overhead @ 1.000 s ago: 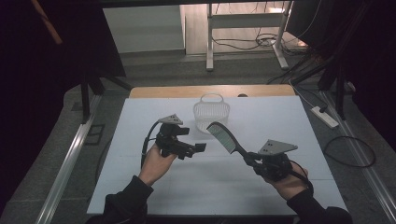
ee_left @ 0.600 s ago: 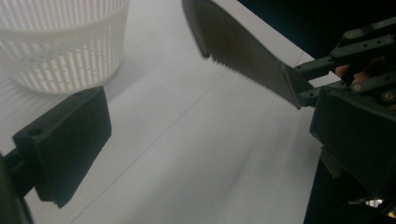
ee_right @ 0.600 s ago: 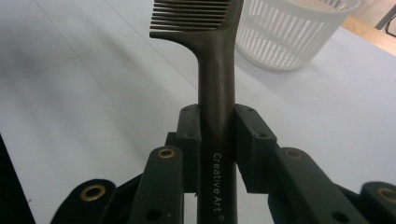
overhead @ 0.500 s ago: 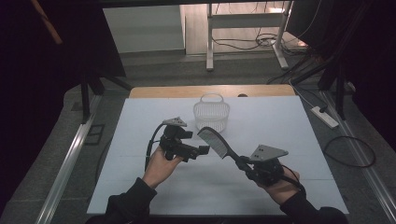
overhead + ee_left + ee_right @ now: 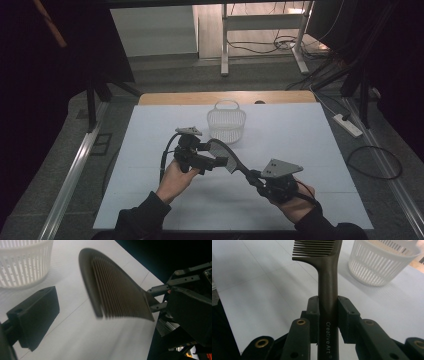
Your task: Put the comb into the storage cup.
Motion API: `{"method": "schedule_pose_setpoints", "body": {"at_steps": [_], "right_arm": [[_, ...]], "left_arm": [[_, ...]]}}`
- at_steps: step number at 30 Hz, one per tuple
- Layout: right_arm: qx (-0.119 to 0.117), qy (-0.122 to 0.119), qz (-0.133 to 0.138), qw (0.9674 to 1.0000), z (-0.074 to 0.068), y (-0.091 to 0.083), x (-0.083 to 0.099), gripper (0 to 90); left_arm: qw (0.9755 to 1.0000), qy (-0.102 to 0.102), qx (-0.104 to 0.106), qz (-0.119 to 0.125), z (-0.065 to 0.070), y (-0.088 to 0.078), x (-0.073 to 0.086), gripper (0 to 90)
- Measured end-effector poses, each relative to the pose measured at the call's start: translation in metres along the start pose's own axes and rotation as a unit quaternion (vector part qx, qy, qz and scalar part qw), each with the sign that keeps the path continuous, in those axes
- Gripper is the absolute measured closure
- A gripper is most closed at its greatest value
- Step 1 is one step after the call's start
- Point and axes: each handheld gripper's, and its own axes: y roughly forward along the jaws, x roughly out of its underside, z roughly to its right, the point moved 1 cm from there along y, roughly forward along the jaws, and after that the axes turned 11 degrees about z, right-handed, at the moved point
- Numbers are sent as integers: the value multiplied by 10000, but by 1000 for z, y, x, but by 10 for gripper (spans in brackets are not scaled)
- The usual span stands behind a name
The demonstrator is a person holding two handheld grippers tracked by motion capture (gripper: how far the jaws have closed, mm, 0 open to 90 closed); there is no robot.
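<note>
A dark brown comb (image 5: 226, 156) (image 5: 328, 287) is clamped by its handle in my right gripper (image 5: 253, 176) (image 5: 328, 312), whose pads press on both sides of the handle. The comb slants up and left over the white table. Its toothed head (image 5: 117, 292) lies just in front of my left gripper (image 5: 214, 154), which stands open; one black finger (image 5: 35, 315) shows left of the teeth, apart from them. A white slatted basket (image 5: 226, 122) (image 5: 22, 262) (image 5: 384, 262) stands upright just beyond the comb's tip.
The white table top (image 5: 300, 145) ends at a wooden strip (image 5: 200, 97) at the back. A power strip (image 5: 347, 125) and cables lie on the floor to the right. A metal frame (image 5: 225, 45) stands behind the table.
My right gripper has carried the comb leftward and a little lower, bringing its head away from the basket to the left gripper's jaws. The left hand has hardly moved.
</note>
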Motion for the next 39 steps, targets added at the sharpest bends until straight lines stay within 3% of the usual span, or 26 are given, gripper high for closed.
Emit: {"method": "schedule_pose_setpoints", "body": {"at_steps": [7,12,16,19,24,28,33,34,36,39], "right_arm": [[-20,-59,59,10000,-5,1,-1,724],[-13,-102,75,9999,-5,1,-1,724],[-10,-109,85,9999,-5,2,-1,724],[7,-115,95,9999,-5,1,-1,724],[28,-152,100,9998,-6,2,-1,724],[33,-164,121,9998,-6,2,-1,724],[39,-177,97,9998,-5,3,0,721],[36,-190,73,9998,-5,4,0,721],[34,-201,13,9998,-6,6,2,720],[17,-187,-68,9998,-6,9,4,717]], "left_arm": [[9996,-164,215,-5,0,-1,-1,0],[9996,-167,200,-77,2,-1,-1,37],[9988,-379,297,29,-1,-6,-1,215],[9976,-548,411,99,-3,-10,-2,409],[9953,-733,630,21,-4,-10,-2,628],[9943,-815,688,15,-5,-10,-1,720],[9895,-1080,957,36,-7,-9,1,800],[9884,-1124,1025,8,-7,-9,1,812],[9835,-1334,1223,51,-9,-7,3,857],[9849,-1265,1184,7,-8,-7,3,873]]}}
